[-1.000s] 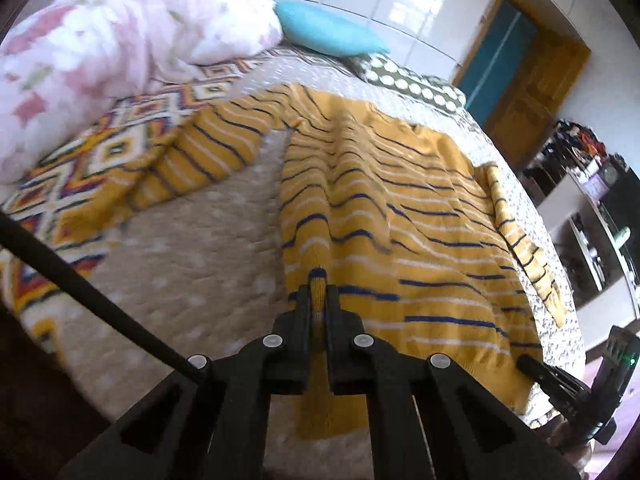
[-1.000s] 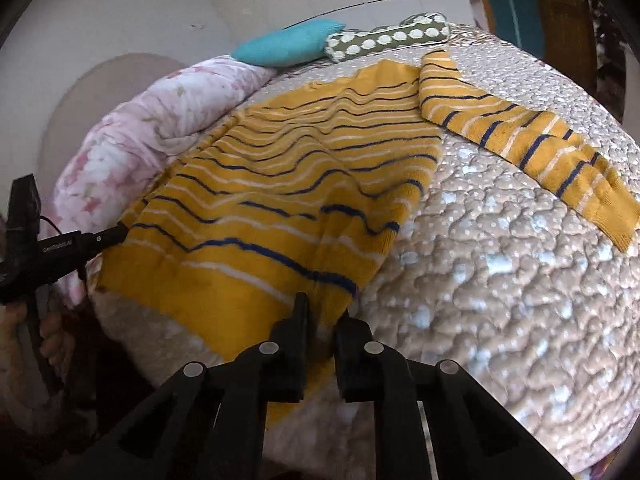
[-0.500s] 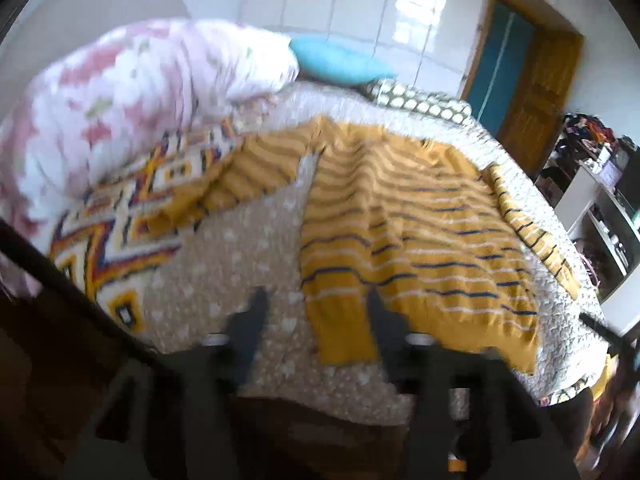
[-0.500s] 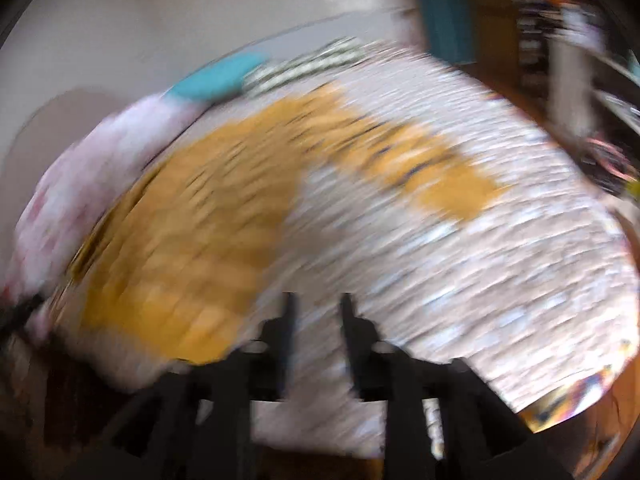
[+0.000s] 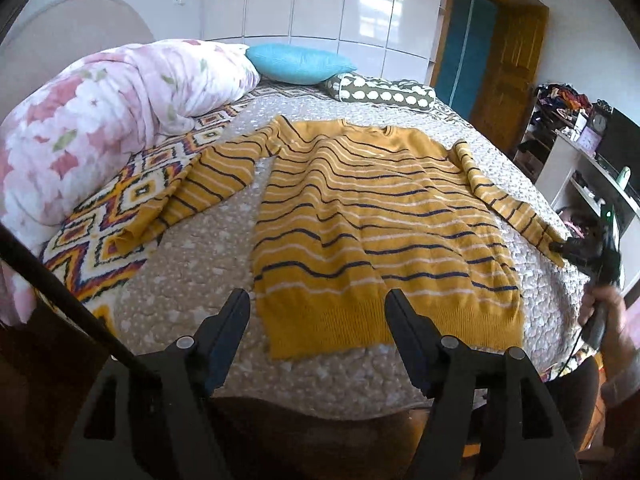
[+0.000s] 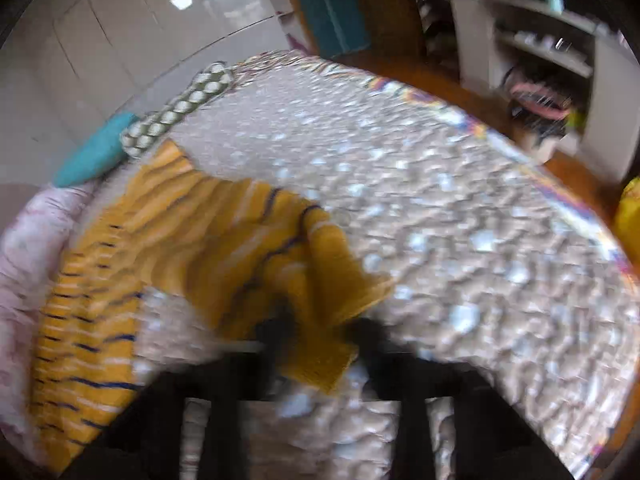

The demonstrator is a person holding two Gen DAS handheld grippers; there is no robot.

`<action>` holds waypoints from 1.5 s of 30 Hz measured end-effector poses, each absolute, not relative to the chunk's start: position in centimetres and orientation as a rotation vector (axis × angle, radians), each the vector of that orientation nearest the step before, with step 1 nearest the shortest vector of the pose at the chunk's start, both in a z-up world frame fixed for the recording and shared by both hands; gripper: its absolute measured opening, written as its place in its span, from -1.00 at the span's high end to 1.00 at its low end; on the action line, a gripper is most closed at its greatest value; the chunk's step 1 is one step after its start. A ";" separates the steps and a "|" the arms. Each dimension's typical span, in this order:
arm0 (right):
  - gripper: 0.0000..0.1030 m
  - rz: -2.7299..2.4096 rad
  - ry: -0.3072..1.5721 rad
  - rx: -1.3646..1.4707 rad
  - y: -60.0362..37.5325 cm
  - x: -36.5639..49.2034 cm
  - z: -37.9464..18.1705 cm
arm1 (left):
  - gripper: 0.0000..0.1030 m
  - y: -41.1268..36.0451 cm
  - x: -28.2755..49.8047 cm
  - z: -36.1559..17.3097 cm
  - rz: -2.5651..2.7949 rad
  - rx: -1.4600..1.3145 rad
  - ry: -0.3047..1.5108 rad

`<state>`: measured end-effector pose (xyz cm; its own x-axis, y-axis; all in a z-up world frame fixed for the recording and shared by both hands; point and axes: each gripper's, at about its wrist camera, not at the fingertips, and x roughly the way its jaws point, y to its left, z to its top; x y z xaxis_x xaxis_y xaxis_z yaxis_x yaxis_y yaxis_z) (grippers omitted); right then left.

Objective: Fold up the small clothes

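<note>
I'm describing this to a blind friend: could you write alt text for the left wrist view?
A yellow striped sweater lies flat, sleeves spread, on a quilted bed. The open left gripper hovers at its hem. Behind lie a floral duvet, a blue pillow and a spotted cushion.

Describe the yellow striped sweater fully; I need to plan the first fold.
The yellow striped sweater is a mustard knit with navy and white stripes and a ribbed hem. It lies flat and unfolded on the quilted bedspread, neckline toward the pillows, both sleeves spread out; one sleeve rests on the patterned blanket. The open left hand-held gripper frames the hem without touching.
</note>
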<state>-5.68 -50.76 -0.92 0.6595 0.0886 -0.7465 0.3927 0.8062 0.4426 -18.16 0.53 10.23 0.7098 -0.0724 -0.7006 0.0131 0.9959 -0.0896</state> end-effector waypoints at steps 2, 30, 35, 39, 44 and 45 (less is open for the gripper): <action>0.76 -0.165 0.804 0.642 -52.3 -5.6 -0.2 | -0.34 0.8 -18.3 10.3 -0.047 -0.086 0.777; 0.91 -0.473 0.735 0.499 -62.3 -1.8 8.6 | -0.36 3.8 -18.1 8.9 -0.029 -0.184 0.796; 0.91 -0.397 0.725 0.535 -60.9 -0.2 9.8 | -0.36 2.9 -17.8 8.9 -0.065 -0.181 0.782; 0.91 -0.255 0.736 0.465 -53.7 5.0 12.0 | -0.36 2.1 -17.6 8.8 -0.099 -0.145 0.759; 0.91 -0.021 0.769 0.337 -38.3 13.6 14.1 | -0.36 2.4 -17.0 8.0 -0.125 -0.134 0.756; 0.91 0.015 0.775 0.319 -35.7 14.7 14.1 | -0.36 2.8 -16.9 7.7 -0.127 -0.142 0.757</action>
